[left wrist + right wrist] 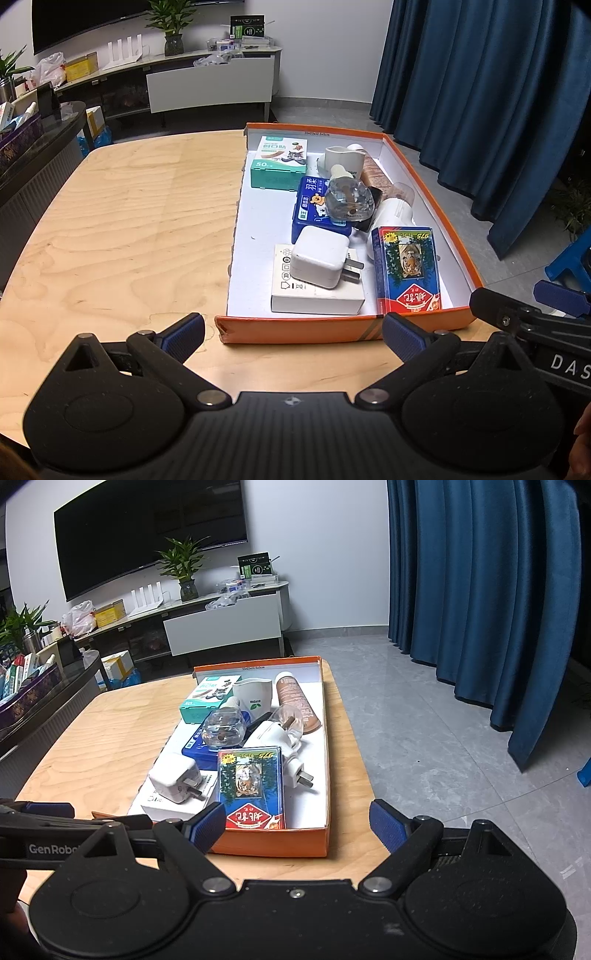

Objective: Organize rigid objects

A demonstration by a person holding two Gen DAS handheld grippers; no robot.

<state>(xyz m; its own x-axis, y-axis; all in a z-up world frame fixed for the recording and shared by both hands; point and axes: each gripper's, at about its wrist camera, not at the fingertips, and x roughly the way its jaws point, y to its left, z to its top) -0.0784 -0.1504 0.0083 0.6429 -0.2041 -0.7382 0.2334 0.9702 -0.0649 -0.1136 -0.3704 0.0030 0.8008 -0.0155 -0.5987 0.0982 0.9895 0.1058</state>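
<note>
Left wrist view shows my left gripper (291, 334) spread wide and empty, held low over the counter (122, 206) just short of the orange tray (295, 330). I judge everything is already inside the tray: white charger (319, 262), card box (406, 267), blue tin (308, 206). My right gripper (297, 825) is equally wide, at the tray's near wall. The next move calls for choosing one item and closing squarely on it.
</note>
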